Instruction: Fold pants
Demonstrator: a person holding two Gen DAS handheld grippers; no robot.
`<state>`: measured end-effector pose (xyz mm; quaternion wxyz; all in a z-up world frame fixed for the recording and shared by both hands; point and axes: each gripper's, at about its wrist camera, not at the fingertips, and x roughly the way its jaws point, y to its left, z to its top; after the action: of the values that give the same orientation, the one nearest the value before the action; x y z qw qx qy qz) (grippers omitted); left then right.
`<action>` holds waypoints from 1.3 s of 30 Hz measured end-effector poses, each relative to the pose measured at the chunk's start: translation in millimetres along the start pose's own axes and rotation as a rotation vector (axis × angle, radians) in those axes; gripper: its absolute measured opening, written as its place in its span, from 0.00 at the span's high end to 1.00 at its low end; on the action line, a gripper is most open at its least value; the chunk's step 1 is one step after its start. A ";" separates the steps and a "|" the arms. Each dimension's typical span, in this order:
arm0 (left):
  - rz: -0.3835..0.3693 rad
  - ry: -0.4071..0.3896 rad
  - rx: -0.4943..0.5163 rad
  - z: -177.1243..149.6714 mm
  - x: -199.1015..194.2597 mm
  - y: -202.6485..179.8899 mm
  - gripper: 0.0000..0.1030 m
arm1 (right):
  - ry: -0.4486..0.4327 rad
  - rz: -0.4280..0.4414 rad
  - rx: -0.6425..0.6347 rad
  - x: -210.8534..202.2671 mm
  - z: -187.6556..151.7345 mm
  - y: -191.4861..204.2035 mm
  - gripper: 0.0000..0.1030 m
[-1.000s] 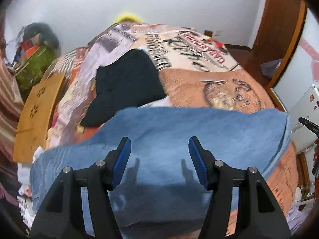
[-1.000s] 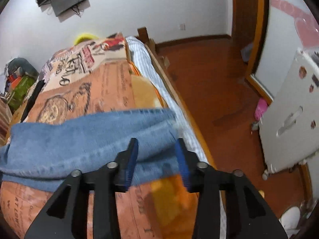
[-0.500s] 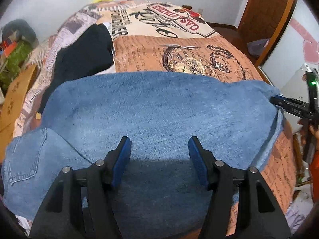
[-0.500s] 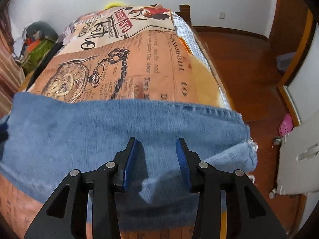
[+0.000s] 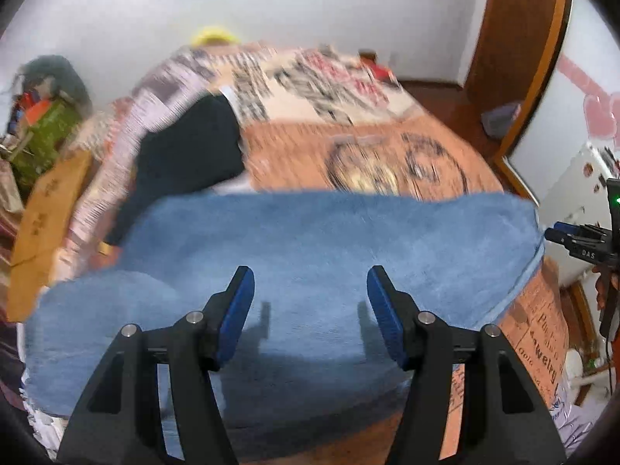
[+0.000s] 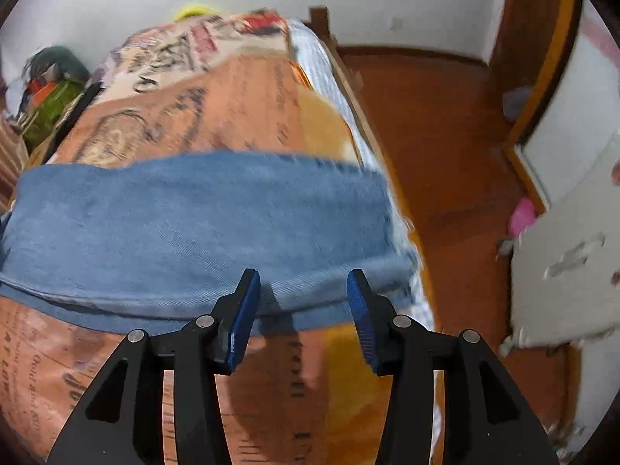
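The blue pants [image 5: 329,255] lay folded across the bed [image 5: 387,155]. Both claws hung empty above them; the right claw [image 6: 302,302] had just opened wider and slid toward their near edge, the left claw [image 5: 310,306] stayed open.

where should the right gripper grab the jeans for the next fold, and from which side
Probably the near edge of the jeans by the leg-end corner, just ahead of the right gripper. Come in from the near side, low over the bedspread, so one finger slides under. The denim lies flat in layers there, its edge facing the gripper, whose jaws have just been opening with nothing clamped between them.
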<state>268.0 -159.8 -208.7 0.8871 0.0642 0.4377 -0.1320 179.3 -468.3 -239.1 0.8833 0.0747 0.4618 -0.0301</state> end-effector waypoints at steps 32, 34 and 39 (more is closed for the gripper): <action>0.141 0.122 -0.487 -118.2 -5.6 392.5 0.36 | -0.041 0.394 -0.567 60.0 112.2 393.7 0.50; 0.105 0.119 -0.477 -119.8 1.8 388.7 0.37 | -0.008 0.393 -0.596 73.1 110.7 406.0 0.50; 0.082 0.124 -0.505 -121.3 22.9 392.2 0.42 | 0.075 0.397 -0.654 102.8 106.1 426.4 0.50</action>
<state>303.1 239.2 -301.4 0.8511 -0.1336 0.5073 0.0215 376.2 -62.7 -219.3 0.8316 -0.1219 0.4554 0.2934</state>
